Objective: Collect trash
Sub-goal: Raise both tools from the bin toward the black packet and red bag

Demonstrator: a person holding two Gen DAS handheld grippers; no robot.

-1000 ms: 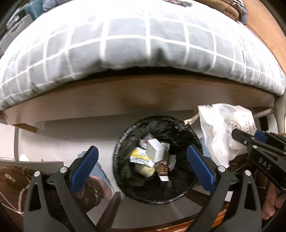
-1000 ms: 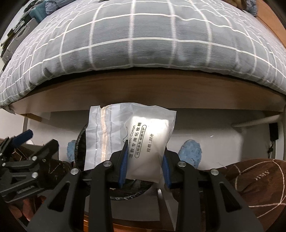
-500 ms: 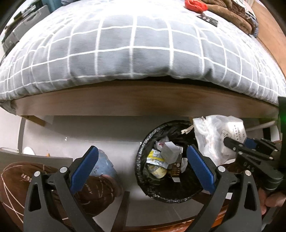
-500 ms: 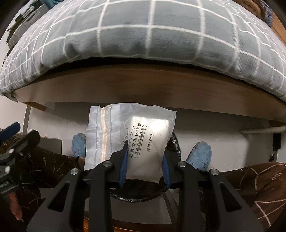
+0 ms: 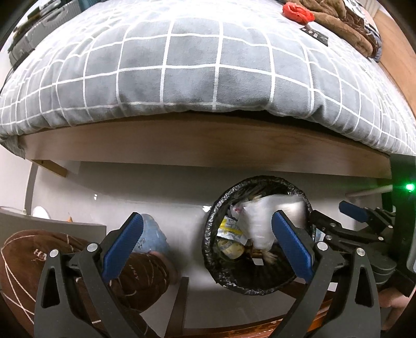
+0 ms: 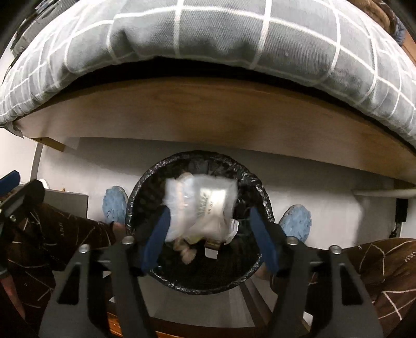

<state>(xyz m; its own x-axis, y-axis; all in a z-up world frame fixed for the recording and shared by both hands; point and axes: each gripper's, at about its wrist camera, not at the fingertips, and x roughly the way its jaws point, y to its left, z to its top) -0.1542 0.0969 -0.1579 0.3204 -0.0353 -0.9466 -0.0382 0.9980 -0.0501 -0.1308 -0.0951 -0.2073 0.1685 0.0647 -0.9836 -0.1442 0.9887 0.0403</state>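
Bedside setting, seen from above. A bed with a grey duvet [image 5: 197,70] checked in white lines overhangs a brown wooden bed frame [image 5: 208,148]. Beneath the frame lies a pale grey floor [image 5: 145,192]. On the duvet's far right rest a brown plush blanket [image 5: 345,23] and a red item [image 5: 296,11]. A grey cabinet edge [image 5: 49,225] stands at lower left. Light falls evenly from above, leaving shadow under the duvet's edge.

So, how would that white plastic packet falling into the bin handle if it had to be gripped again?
Probably floppy: the white plastic packet looks crumpled and blurred between the right gripper jaws, which have just been opening. Likely light, being thin film. Possibly slippery, since it looks glossy over the bin.
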